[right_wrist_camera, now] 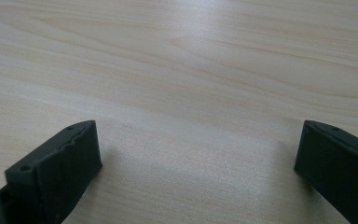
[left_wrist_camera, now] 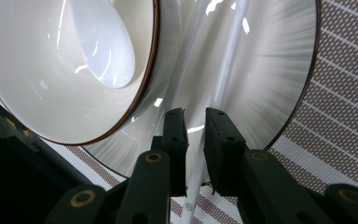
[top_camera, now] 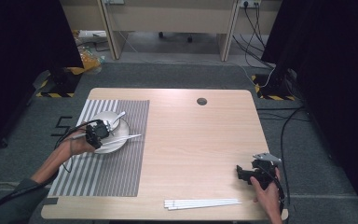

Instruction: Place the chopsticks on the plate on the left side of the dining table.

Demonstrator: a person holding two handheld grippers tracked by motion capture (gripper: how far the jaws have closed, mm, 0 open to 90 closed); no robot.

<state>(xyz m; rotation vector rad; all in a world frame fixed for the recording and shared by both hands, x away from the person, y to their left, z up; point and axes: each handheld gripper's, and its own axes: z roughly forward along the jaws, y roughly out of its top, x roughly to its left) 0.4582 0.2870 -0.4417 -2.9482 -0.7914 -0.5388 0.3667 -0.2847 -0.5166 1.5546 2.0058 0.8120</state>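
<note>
- High view showed a wooden table [top_camera: 200, 140] with a striped mat [top_camera: 107, 172] on its left side.
- On the mat sat a white plate [top_camera: 116, 144], and a white bowl [top_camera: 103, 116] with a spoon [top_camera: 118, 119] in it sat on the plate.
- The left gripper [top_camera: 96, 133] was over the near side of the plate, held by the person's left hand [top_camera: 79, 145].
- A white chopstick [top_camera: 126, 138] lay across the plate and stuck out to the right.
- Left gripper view showed the chopstick [left_wrist_camera: 200, 140] running between the two black jaws.
- The jaws were close together with a thin gap, and the pads did not seem to press on the stick.
- The bowl [left_wrist_camera: 37, 84] in that view had a brown rim, and the spoon [left_wrist_camera: 105, 51] lay inside it.
- The right gripper [top_camera: 256, 173] was near the right edge of the table, held by the right hand [top_camera: 270, 196].
- Right gripper view showed its jaws wide apart over bare wood [right_wrist_camera: 191, 70], with nothing between them.
- More white chopsticks [top_camera: 203, 203] lay together by the near edge of the table, well apart from the plate.
</note>
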